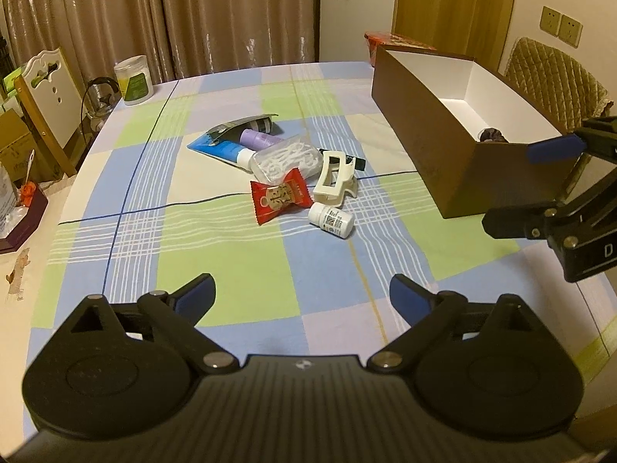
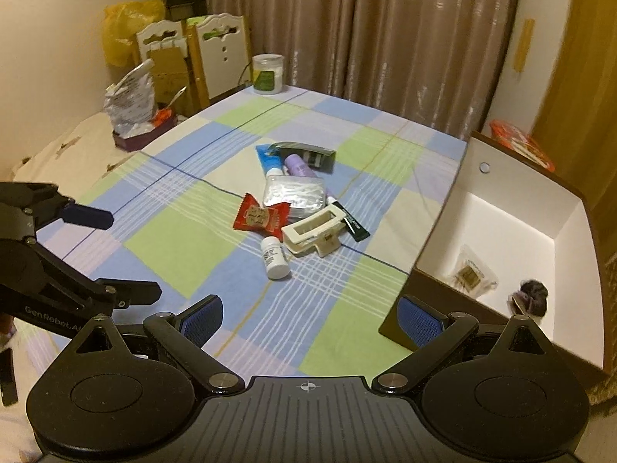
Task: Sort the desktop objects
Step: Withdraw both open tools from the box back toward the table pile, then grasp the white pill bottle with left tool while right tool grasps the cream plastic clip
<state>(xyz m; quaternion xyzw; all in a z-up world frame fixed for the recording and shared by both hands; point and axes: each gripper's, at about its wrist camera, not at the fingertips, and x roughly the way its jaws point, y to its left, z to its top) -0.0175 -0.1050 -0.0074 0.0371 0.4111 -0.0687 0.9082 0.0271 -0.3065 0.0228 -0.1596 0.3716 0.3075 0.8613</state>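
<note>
Both grippers, left gripper [image 1: 300, 301] and right gripper [image 2: 308, 318], hang spread and empty. Approach the white pill bottle [image 2: 274, 257], nearest in the mid-table pile, across its body; deposit in brown box [image 2: 501, 208].

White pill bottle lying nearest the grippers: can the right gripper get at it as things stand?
Probably yes. The right gripper is open and empty, and the white pill bottle lies on its side at the pile's near edge, with bare tablecloth between. The hair claw clip sits close beside it.

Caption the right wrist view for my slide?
Open right hand-held gripper faces clutter pile beside brown box holding two items.
</note>
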